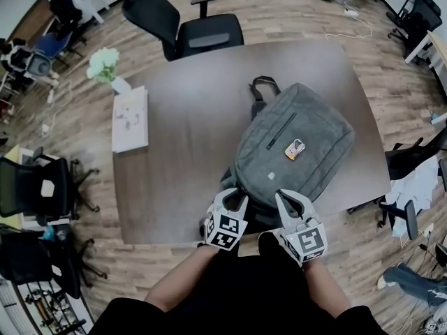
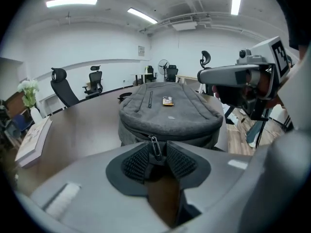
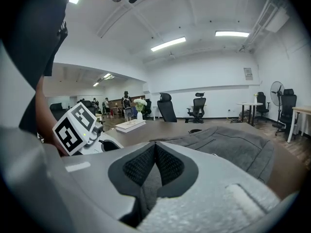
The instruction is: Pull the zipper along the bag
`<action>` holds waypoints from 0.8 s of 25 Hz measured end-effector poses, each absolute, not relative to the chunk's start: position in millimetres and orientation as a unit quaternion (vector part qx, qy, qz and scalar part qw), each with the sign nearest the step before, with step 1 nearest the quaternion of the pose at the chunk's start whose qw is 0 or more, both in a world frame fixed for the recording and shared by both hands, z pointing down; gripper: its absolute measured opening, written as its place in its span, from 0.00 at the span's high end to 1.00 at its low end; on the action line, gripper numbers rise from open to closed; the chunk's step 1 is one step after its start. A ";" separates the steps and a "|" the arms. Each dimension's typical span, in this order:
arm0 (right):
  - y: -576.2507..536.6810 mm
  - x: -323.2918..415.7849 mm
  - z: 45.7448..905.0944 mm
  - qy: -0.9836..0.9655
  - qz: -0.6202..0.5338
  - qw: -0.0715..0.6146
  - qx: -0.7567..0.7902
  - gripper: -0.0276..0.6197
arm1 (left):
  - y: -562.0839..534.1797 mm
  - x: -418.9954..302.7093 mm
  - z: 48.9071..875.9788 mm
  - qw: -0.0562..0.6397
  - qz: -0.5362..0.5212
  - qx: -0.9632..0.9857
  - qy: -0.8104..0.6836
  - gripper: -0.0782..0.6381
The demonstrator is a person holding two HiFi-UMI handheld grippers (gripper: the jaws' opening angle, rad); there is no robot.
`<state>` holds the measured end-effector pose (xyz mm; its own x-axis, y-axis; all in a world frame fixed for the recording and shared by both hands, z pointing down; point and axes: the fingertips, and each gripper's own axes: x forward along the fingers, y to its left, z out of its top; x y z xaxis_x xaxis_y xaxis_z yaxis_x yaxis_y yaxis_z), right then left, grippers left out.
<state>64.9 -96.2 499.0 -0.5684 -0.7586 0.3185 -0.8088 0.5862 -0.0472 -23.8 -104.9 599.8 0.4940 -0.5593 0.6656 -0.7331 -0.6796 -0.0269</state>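
— Where is the bag [image 1: 300, 138]?
— Flat on the table [image 1: 188, 117], its near end toward the person.
— And the left gripper [image 1: 234, 195]?
— Jaws slightly apart, the zipper pull [image 2: 154, 147] standing between the pads, unpinched.
— The right gripper [image 1: 292, 204]?
— Jaws pressed together, at the bag's near edge.

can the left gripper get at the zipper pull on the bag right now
Likely yes: the zipper pull stands right between the left gripper's parted fingers, with nothing blocking it.
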 end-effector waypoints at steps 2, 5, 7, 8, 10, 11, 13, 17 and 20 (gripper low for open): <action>-97.6 66.4 498.9 -0.884 0.092 0.125 0.440 0.95 | -106.9 -21.2 606.8 0.131 0.355 0.845 -0.378 0.71; -98.6 69.7 496.2 -0.882 0.101 0.142 0.438 0.95 | -111.2 -19.3 615.9 0.150 0.377 0.833 -0.377 0.71; -98.3 71.5 497.0 -0.880 0.106 0.151 0.438 0.95 | -112.4 -19.9 618.0 0.159 0.380 0.830 -0.377 0.71; -97.7 72.1 499.4 -0.881 0.104 0.146 0.437 0.95 | -112.0 -21.1 618.5 0.157 0.383 0.828 -0.378 0.72; -97.2 72.8 503.8 -0.886 0.098 0.128 0.436 0.95 | -111.3 -25.9 620.4 0.148 0.388 0.823 -0.387 0.81; -97.4 72.7 503.7 -0.887 0.096 0.121 0.434 0.95 | -111.2 -27.8 621.3 0.148 0.388 0.822 -0.390 0.82; -97.7 71.5 502.1 -0.891 0.094 0.115 0.430 0.95 | -111.3 -28.8 621.4 0.155 0.384 0.822 -0.391 0.82; -98.1 67.6 498.7 -0.894 0.088 0.116 0.424 0.95 | -112.0 -29.4 613.2 0.161 0.379 0.827 -0.382 0.83; -99.8 63.7 494.5 -0.898 0.073 0.111 0.420 0.95 | -110.5 -28.9 607.7 0.156 0.381 0.835 -0.364 0.83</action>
<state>63.7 -99.8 494.5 -0.6230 -0.7372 0.2615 -0.7698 0.6371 -0.0381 -28.9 -110.5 607.7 0.4440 -0.4895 0.7505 -0.7272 -0.6862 -0.0173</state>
